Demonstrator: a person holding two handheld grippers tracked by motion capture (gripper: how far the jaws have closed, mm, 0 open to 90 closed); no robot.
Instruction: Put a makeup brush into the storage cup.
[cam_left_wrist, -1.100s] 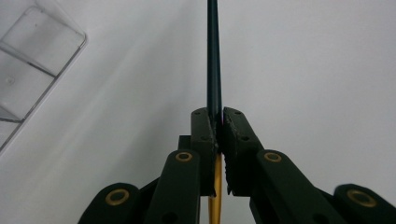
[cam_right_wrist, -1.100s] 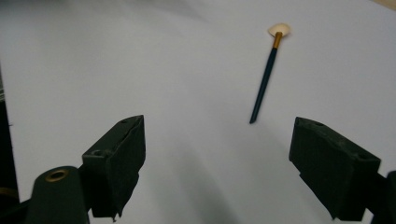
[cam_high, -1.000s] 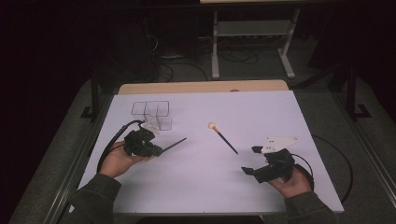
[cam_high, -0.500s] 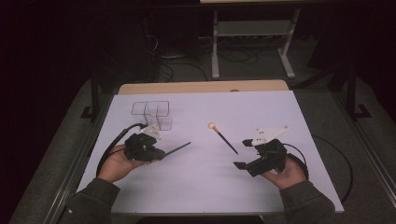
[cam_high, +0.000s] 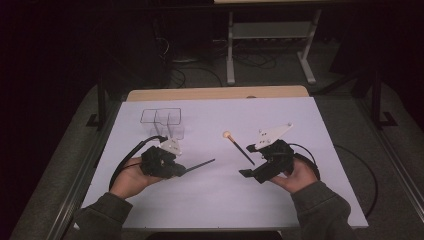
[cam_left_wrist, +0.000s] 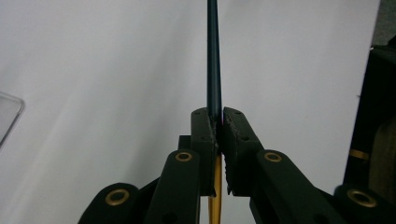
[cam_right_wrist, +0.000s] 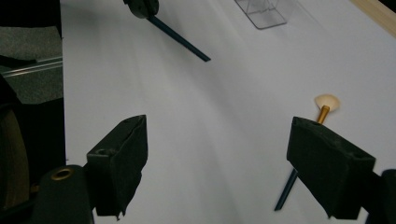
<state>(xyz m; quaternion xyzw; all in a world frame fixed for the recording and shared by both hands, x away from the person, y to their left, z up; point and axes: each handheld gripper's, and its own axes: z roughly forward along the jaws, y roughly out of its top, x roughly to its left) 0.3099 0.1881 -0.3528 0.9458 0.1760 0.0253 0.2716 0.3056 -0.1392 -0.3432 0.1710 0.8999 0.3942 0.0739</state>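
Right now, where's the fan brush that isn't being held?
The loose fan brush lies flat on the white table, right of centre in the high view, bristles pointing away from the person, its handle tip just left of the open right hand-held gripper.

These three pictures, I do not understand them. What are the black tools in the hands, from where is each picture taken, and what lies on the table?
A person sits at a white table and holds a hand tool in each hand. Each tool is a gripper with two black jaws.

The high view looks down from above. The left gripper is at its left, the right gripper at its right.

The other two pictures come from small cameras riding on the grippers, looking along their jaws.

In the left gripper view the jaws are shut on a thin dark brush; its handle points away, and the brush head cannot be seen.

In the right gripper view the jaws stand wide open above a second brush, which lies on the table with a pale fan-shaped tip.

A clear plastic container stands farther back.
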